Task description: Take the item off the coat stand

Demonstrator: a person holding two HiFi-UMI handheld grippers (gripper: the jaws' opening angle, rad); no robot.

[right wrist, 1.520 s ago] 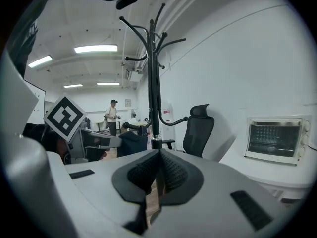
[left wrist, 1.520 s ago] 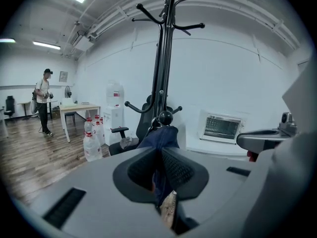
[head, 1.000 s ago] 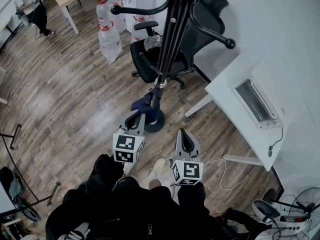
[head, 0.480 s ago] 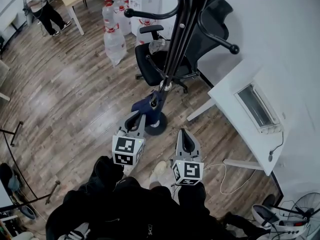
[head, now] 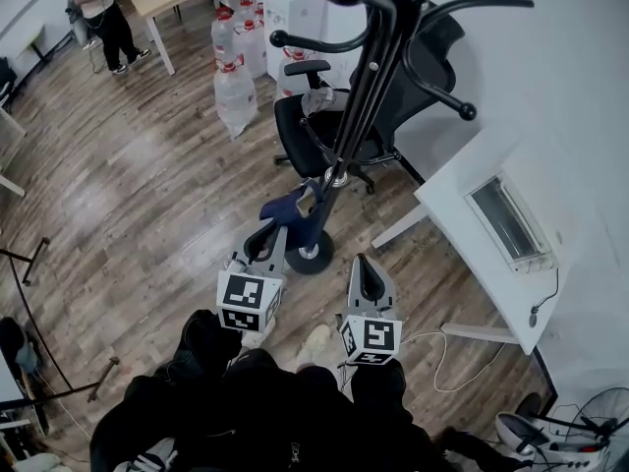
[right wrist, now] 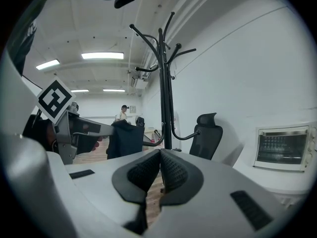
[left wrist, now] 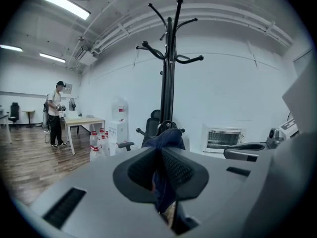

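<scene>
A tall black coat stand (head: 356,96) rises from a round base (head: 310,255) on the wood floor, and it also shows in the left gripper view (left wrist: 169,73). A dark blue cloth item (head: 284,207) hangs close beside the pole's lower part. My left gripper (head: 272,226) is shut on it, and the cloth (left wrist: 166,138) bunches between the pads (left wrist: 178,170). Whether it still touches a hook I cannot tell. My right gripper (head: 360,264) sits lower right of the base, shut and empty. The right gripper view shows the hanging cloth (right wrist: 125,139) left of the stand (right wrist: 166,83).
A black office chair (head: 334,126) stands right behind the stand. Large water bottles (head: 234,87) and white boxes are farther back. A white desk (head: 472,165) with a microwave (head: 504,214) is at the right. A person (head: 103,18) stands by a table at the far left.
The head view has tilted, so the stand's top hooks show more. Both grippers hold nearly the same places, and the left one keeps the dark cloth.
</scene>
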